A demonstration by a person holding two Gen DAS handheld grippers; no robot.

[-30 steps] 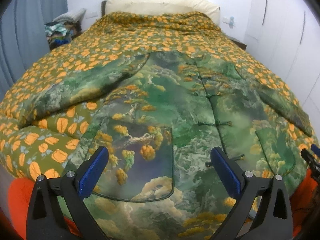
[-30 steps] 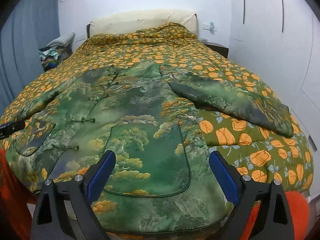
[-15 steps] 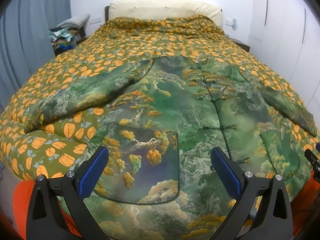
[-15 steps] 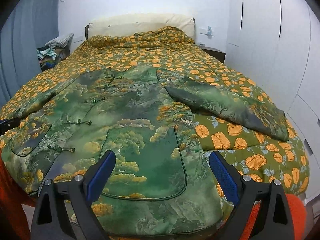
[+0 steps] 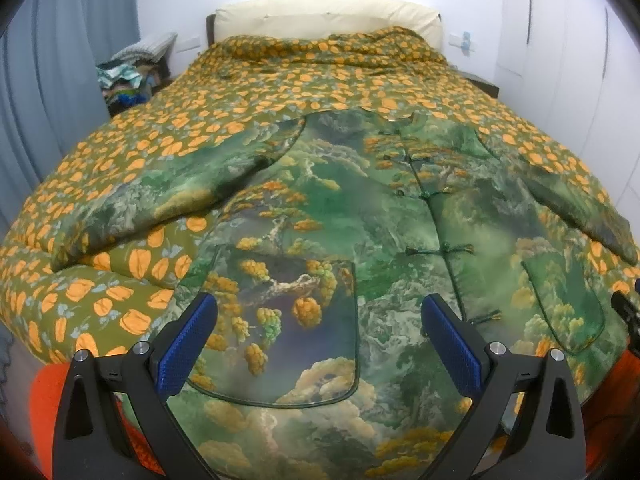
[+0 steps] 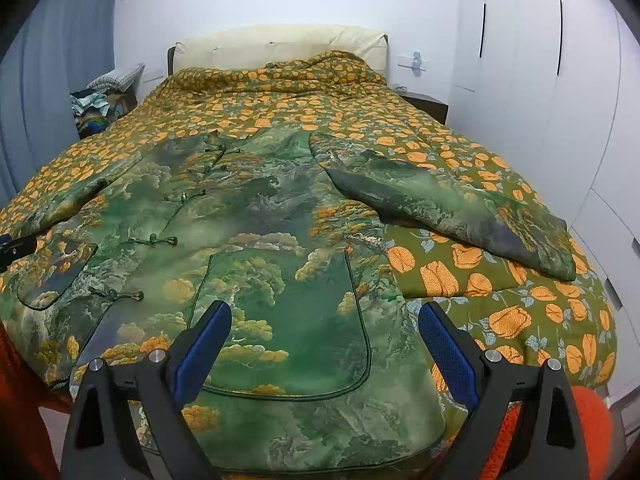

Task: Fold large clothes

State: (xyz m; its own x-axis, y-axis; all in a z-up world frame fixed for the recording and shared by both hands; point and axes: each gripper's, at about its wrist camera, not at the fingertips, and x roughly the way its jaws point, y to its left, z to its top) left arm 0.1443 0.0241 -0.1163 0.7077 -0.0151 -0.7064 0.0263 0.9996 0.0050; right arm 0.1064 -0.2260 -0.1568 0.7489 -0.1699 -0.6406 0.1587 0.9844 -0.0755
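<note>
A large green landscape-print jacket (image 5: 360, 240) with knot buttons lies flat, front up, on the bed, hem toward me; it also shows in the right wrist view (image 6: 260, 240). Its left sleeve (image 5: 168, 192) and right sleeve (image 6: 448, 208) spread out to the sides. My left gripper (image 5: 320, 340) is open and empty, held above the left patch pocket (image 5: 288, 328) near the hem. My right gripper (image 6: 324, 344) is open and empty above the right pocket (image 6: 288, 320). The right gripper's tip (image 5: 626, 312) peeks in at the left view's edge.
The bed carries an olive quilt with orange flowers (image 5: 280, 92) and a cream headboard cushion (image 6: 280, 46). A pile of clothes (image 5: 128, 80) sits left of the bed by grey curtains. White wardrobes (image 6: 540, 80) stand on the right. Orange fabric (image 6: 560, 432) shows below the bed's foot.
Both grippers have drawn back and risen slightly from the jacket, so more of the bed and room shows. The jacket has not moved and both grippers stay open.
</note>
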